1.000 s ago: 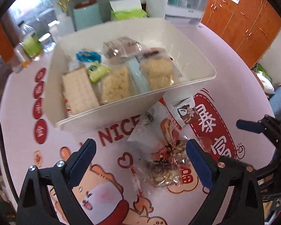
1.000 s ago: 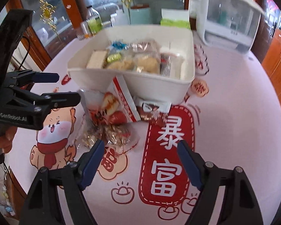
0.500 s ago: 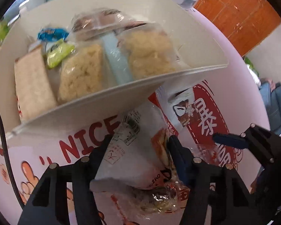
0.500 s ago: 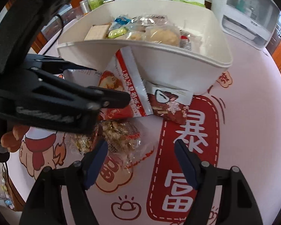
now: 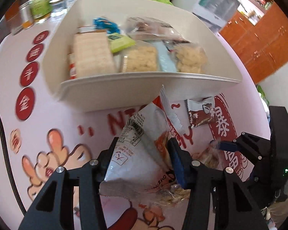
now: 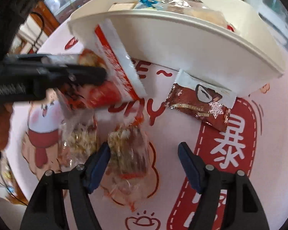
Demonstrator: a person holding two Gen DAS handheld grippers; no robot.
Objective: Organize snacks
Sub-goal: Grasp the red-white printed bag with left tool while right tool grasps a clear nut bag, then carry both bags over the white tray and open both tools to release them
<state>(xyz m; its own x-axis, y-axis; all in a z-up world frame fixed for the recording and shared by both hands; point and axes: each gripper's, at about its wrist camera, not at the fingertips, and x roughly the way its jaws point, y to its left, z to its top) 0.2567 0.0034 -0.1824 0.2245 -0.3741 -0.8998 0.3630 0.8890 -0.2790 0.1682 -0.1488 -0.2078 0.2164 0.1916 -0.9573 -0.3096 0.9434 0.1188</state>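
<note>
Left gripper [image 5: 142, 163]: jaws have just been closing and now pinch the white-and-red snack bag [image 5: 144, 145] across its width. The bag's long axis runs away from the fingers toward the white bin [image 5: 124, 94], its serrated top edge leaning at the bin's near wall. Grip looks seated; judged step is lifting this bag into the bin, which lies directly ahead and above the fingers.

Right gripper [image 6: 144, 163]: jaws stand fairly wide, nothing clamped. A clear nut-bar packet [image 6: 128, 149] lies between them, beside the left pad, not pressed from both sides. A second clear packet [image 6: 78, 141] sits just left of it. The brown chocolate packet [image 6: 201, 103] lies further ahead, against the bin's foot.

View differences: the left wrist view shows the bin's contents, several wrapped snacks, and the bag's barcode side. The right wrist view shows the bag's red printed face and the left gripper [image 6: 98, 72] from the side.
</note>
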